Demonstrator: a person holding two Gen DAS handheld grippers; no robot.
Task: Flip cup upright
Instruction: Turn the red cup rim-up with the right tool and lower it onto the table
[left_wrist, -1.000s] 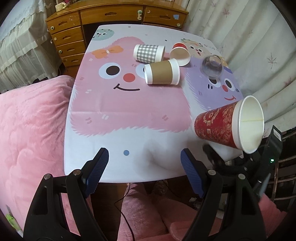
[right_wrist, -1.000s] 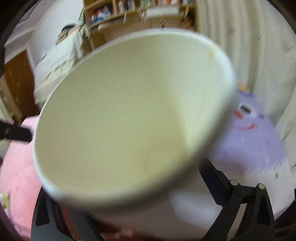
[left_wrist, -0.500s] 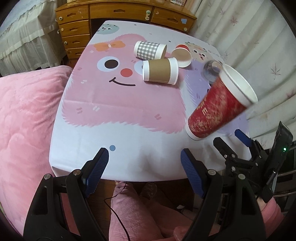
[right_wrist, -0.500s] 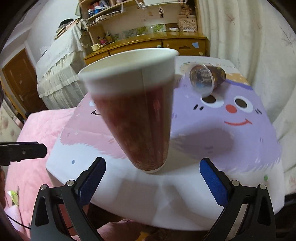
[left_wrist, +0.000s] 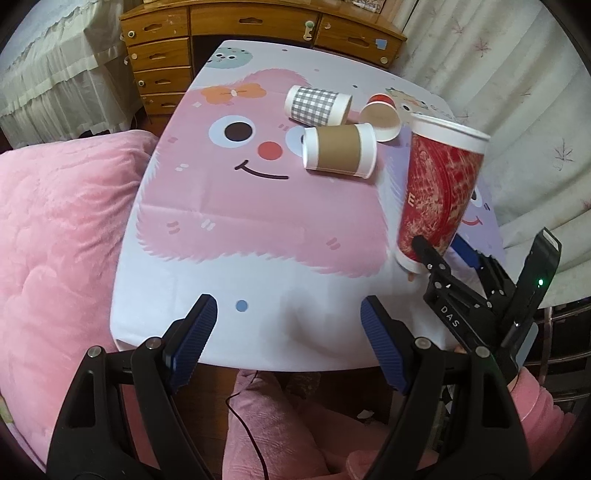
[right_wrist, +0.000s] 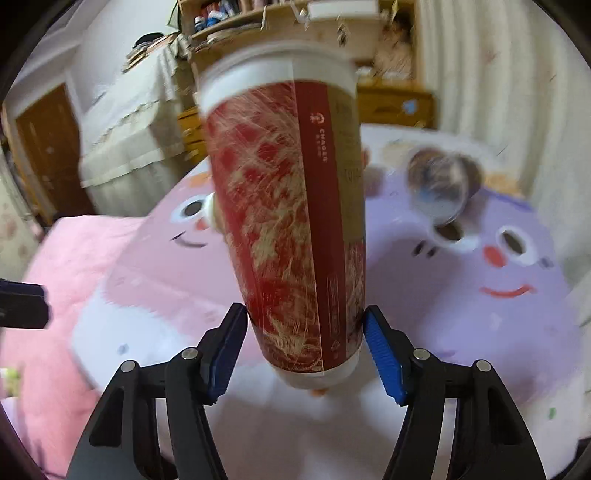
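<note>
Red "CHAGEE" cup (right_wrist: 291, 221) stands near-upright, clamped in right gripper (right_wrist: 304, 354)

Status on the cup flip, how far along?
Done: the red cup is rim-up, nearly upright with a slight tilt. In hand: the right hand-held gripper clamps it low, near the base. Whether the base touches the table is unclear. Left: set it down and release. The left hand-held gripper is open and empty; four other cups lie on their sides.

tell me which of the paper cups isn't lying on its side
The tall red cup, held near its base by the right tool, rim up. The checked cup, brown-sleeved cup and small red cup all lie on their sides.
</note>
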